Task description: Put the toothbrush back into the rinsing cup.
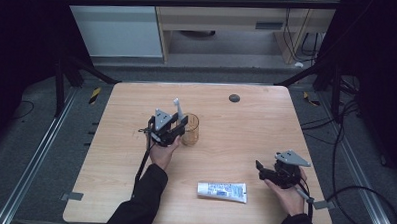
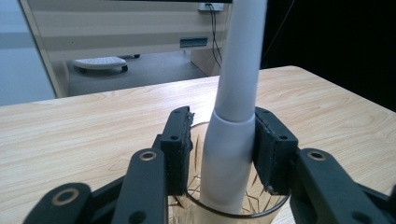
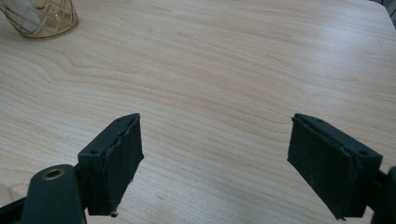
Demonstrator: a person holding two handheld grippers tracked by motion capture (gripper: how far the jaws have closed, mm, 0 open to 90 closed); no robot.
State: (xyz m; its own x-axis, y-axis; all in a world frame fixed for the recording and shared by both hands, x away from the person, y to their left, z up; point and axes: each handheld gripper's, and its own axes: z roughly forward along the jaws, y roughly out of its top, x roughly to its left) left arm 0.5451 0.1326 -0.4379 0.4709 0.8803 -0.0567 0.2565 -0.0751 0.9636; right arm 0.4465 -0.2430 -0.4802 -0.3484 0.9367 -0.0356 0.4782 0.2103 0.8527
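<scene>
White toothbrush (image 2: pixel 233 116) stands between left hand-held gripper (image 2: pixel 223 149) jaws.

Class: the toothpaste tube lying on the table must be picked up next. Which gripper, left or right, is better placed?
Right. The right gripper sits beside the toothpaste tube with jaws wide open and nothing held, while the left gripper is around the toothbrush in the cup.

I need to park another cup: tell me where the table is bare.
Bare: the far right, between the dark disc and the right gripper; also the left strip beside the left gripper. Crowded: around the cup, and the near edge by the tube.
</scene>
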